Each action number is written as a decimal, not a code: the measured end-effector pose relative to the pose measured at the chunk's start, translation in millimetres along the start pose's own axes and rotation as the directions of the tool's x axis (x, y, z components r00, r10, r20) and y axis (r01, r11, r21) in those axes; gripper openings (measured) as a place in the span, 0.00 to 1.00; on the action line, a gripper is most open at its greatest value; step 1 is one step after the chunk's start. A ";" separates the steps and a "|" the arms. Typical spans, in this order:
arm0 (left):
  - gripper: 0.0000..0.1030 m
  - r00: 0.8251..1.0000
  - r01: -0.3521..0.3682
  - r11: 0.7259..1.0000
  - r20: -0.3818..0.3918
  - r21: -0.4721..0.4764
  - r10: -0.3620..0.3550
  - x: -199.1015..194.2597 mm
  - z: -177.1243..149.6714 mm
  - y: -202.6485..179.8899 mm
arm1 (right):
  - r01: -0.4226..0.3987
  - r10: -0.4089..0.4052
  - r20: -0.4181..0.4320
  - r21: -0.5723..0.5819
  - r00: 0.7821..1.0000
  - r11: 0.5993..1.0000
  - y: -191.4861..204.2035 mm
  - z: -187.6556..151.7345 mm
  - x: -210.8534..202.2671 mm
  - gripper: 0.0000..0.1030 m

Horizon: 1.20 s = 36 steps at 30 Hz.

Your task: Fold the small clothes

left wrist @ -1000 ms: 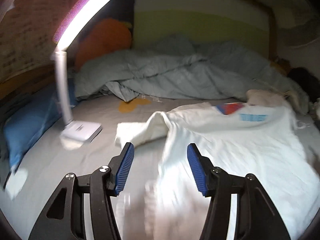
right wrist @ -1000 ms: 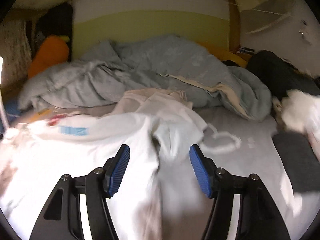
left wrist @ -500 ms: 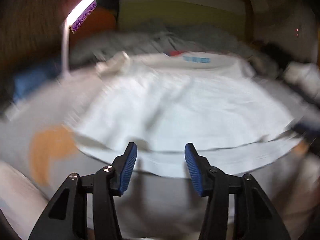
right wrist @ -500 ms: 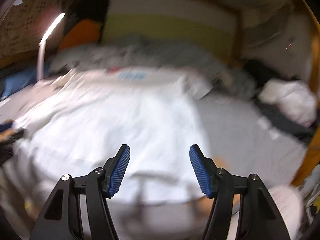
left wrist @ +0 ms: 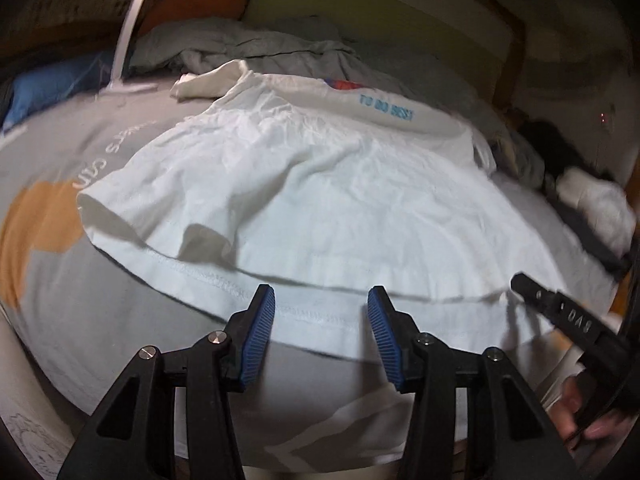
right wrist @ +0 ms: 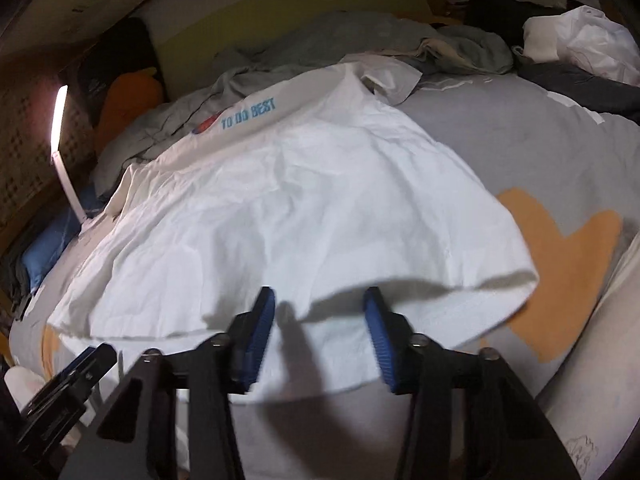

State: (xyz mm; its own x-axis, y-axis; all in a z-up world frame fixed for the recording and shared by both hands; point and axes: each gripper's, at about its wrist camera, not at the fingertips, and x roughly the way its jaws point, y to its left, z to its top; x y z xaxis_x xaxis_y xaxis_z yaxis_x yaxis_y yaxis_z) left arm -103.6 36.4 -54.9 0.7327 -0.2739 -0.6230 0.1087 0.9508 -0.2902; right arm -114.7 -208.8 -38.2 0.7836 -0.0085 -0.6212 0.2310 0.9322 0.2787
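Currently the white T-shirt (left wrist: 312,184) lies spread on the grey bed sheet (left wrist: 100,292), hem toward the cameras and the printed collar end at the far side, next to the crumpled grey duvet (left wrist: 256,46). This layout places the hem within direct reach, which suits a fold started from the shirt's near end.

The left claw (left wrist: 318,330) is spread, pinching nothing; its blue pads straddle the stitched hem near the shirt's left portion. The right claw (right wrist: 318,330) is likewise spread and empty, positioned at the hem near the shirt's right corner. In the right wrist view the upper layer of the hem stands lifted off the lower layer, leaving a gap; whether either pad touches fabric cannot be told.

Edges: the hem runs roughly across both views, rippled on its left part with one raised fold. The left sleeve (left wrist: 208,82) lies bunched at the shirt's far-left corner.

Open room: bare sheet borders the shirt on both sides. A desk lamp (right wrist: 64,160) stands beyond the shirt's left side; a pile of dark and white clothes (right wrist: 580,52) lies beyond its right side. Both look well apart from the hem.
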 end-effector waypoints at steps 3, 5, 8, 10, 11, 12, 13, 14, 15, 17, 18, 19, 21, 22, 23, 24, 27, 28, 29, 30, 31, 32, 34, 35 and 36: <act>0.45 0.999 -0.034 0.996 -0.022 -0.080 0.033 3.8 9.6 12.5 | -0.009 0.009 0.022 0.006 1.000 1.000 -2.8 7.2 3.1 0.32; 0.40 0.998 -0.051 0.993 -0.032 -0.108 0.048 5.3 16.6 16.6 | -0.009 0.008 0.020 0.049 1.000 0.999 -8.2 12.9 8.2 0.32; 0.40 0.998 -0.055 0.988 -0.049 -0.145 0.049 8.7 20.8 24.3 | -0.003 0.000 0.028 0.093 1.000 0.996 -15.6 15.8 9.6 0.32; 0.39 0.996 -0.071 0.980 -0.070 -0.185 0.059 9.5 19.1 33.0 | 0.007 -0.014 0.053 0.114 0.998 0.993 -19.3 16.5 6.1 0.20; 0.39 0.996 -0.060 0.976 -0.070 -0.208 0.046 7.1 16.8 37.0 | 0.008 -0.016 0.066 0.119 0.998 0.993 -20.5 17.1 4.4 0.08; 0.39 0.997 -0.054 0.974 -0.064 -0.222 0.041 3.0 15.1 39.8 | 0.012 -0.022 0.076 0.121 0.997 0.993 -21.6 17.9 3.1 0.05; 0.39 0.997 -0.062 0.971 -0.053 -0.229 0.051 -1.4 13.7 41.6 | 0.018 -0.027 0.082 0.119 0.996 0.993 -22.5 18.6 2.0 0.04; 0.39 0.997 -0.078 0.969 -0.041 -0.233 0.070 -5.3 12.5 42.1 | 0.021 -0.031 0.086 0.118 0.996 0.993 -24.0 19.1 1.0 0.03; 0.39 0.996 -0.090 0.968 -0.027 -0.235 0.086 -8.6 9.9 43.9 | 0.024 -0.035 0.087 0.121 0.996 0.992 -25.4 19.3 0.3 0.02; 0.39 0.995 -0.099 0.966 -0.014 -0.238 0.098 -10.7 9.2 49.3 | 0.029 -0.041 0.090 0.129 0.995 0.991 -28.2 19.7 -1.8 0.01; 0.39 0.996 -0.085 0.963 -0.016 -0.257 0.084 -10.3 11.3 53.9 | 0.036 -0.049 0.102 0.127 0.994 0.991 -29.2 19.9 -5.3 0.01; 0.40 0.998 -0.060 0.957 -0.010 -0.283 0.060 -10.3 14.7 59.2 | 0.051 -0.066 0.122 0.118 0.990 0.992 -29.0 20.2 -9.8 0.01; 0.44 1.000 -0.005 0.946 0.016 -0.324 0.011 -8.3 23.9 70.0 | 0.081 -0.097 0.157 0.102 0.983 0.992 -27.8 20.7 -17.2 0.01; 0.43 0.999 0.014 0.946 0.042 -0.325 0.000 -6.2 27.2 74.3 | 0.091 -0.104 0.169 0.084 0.980 0.992 -26.5 21.5 -19.6 0.01; 0.30 0.998 0.003 0.951 0.056 -0.309 0.015 -2.8 29.5 74.8 | 0.104 -0.114 0.175 0.065 0.978 0.992 -24.7 22.3 -20.2 0.01; 0.12 0.997 -0.045 0.957 0.043 -0.288 0.060 1.7 31.0 73.8 | 0.116 -0.124 0.179 0.054 0.976 0.992 -24.3 22.4 -20.4 0.01; 0.02 0.994 0.007 0.953 0.104 -0.301 0.025 -10.6 32.2 72.9 | 0.151 -0.155 0.173 0.036 0.973 0.988 -21.5 20.4 -17.4 0.01; 0.02 0.991 -0.016 0.963 0.125 -0.270 0.052 -19.1 34.3 67.8 | 0.154 -0.158 0.175 0.034 0.972 0.987 -21.5 21.0 -18.6 0.01; 0.02 0.987 -0.024 0.967 0.147 -0.253 0.063 -27.8 36.0 63.9 | 0.157 -0.161 0.183 0.036 0.970 0.987 -21.8 22.0 -21.4 0.01; 0.02 0.984 -0.016 0.968 0.167 -0.249 0.059 -38.5 37.9 61.5 | 0.164 -0.169 0.204 0.040 0.964 0.986 -22.1 23.7 -27.2 0.01; 0.02 0.982 -0.011 0.969 0.178 -0.248 0.057 -48.3 39.8 59.9 | 0.172 -0.177 0.230 0.042 0.957 0.984 -22.0 25.7 -34.5 0.01; 0.03 0.980 -0.017 0.970 0.187 -0.242 0.064 -59.1 41.8 58.5 | 0.181 -0.186 0.250 0.043 0.950 0.983 -21.9 28.0 -42.3 0.01; 0.03 0.980 -0.063 0.980 0.175 -0.190 0.097 -72.3 43.6 50.6 | 0.160 -0.169 0.271 0.054 0.947 0.986 -23.3 31.2 -56.2 0.01; 0.03 0.979 -0.125 0.982 0.141 -0.142 0.145 -71.2 41.5 44.5 | 0.148 -0.157 0.282 0.053 0.946 0.987 -23.2 31.2 -63.3 0.01; 0.03 0.977 -0.167 0.980 0.112 -0.111 0.179 -67.9 37.3 41.7 | 0.153 -0.159 0.283 0.043 0.946 0.987 -22.2 30.1 -66.9 0.01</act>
State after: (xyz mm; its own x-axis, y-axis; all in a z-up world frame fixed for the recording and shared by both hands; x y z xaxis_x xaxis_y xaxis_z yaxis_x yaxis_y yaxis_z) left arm -123.7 100.1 2.4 0.8109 -0.0814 -0.5795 -0.0901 0.9611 -0.2611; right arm -154.9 -239.8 19.3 0.8675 -0.2591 -0.4246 0.3733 0.9032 0.2116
